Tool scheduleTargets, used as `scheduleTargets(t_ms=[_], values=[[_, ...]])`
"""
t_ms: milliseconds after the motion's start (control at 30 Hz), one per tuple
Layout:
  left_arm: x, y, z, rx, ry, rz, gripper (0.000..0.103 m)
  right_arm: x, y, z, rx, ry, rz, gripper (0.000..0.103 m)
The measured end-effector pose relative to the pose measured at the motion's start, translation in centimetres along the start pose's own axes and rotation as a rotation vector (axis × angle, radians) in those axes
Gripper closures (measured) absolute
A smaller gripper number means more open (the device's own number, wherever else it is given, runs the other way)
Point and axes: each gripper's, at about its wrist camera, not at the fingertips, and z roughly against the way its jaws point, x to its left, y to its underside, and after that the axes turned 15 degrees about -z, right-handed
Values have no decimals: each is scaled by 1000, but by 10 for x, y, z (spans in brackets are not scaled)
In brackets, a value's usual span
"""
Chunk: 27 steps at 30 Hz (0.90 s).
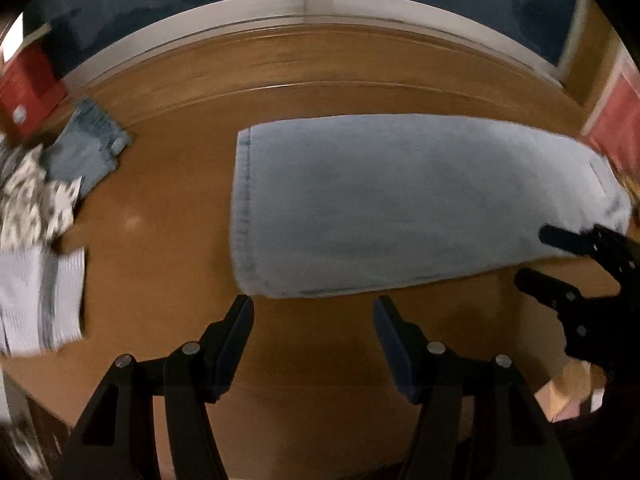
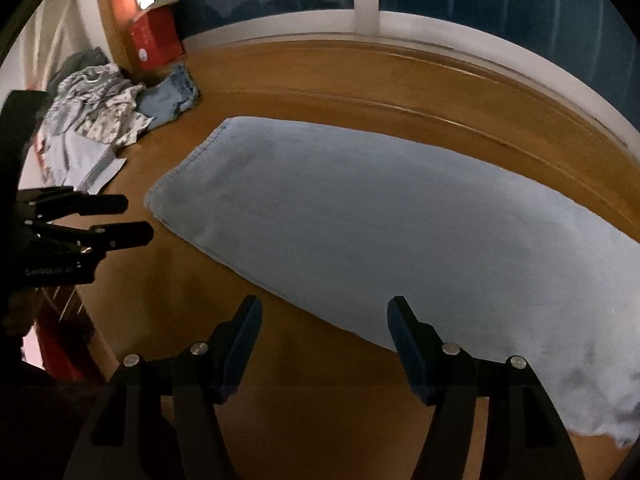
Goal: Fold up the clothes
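Observation:
A pair of pale blue jeans (image 1: 400, 204) (image 2: 380, 232) lies flat and doubled lengthwise on the brown wooden table (image 1: 168, 248) (image 2: 224, 344). Its hem end points left. My left gripper (image 1: 314, 306) is open, just short of the jeans' near edge at the hem corner, holding nothing. It shows at the left edge of the right wrist view as the left gripper (image 2: 138, 218). My right gripper (image 2: 324, 308) is open above the near edge of the jeans, with nothing in it. In the left wrist view the right gripper (image 1: 532, 256) appears at the right, by the waist end.
A heap of other clothes lies at the table's left end: folded denim (image 1: 86, 144) (image 2: 172, 96), a patterned garment (image 1: 36, 200) (image 2: 100, 108) and a striped white piece (image 1: 44, 292) (image 2: 84, 160). A red box (image 1: 28, 84) (image 2: 154, 38) stands behind it. A window runs along the back.

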Motion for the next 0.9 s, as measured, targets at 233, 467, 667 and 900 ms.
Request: scheduleTargets(t_ms=[233,467,667,900], values=[[46,15,-1,7,73,-95,43,60,7,-12,-28,41,-78,39],[74,12,-11,-4,88,-63,43,107,8,-23,-32,4,3,39],[98,10,-19,-14,101,-36,43,138,8,-41,-43,-58,97,39],[116,3,-26,-28,190,-85,43,165,-6,-70,-66,21,85,39]])
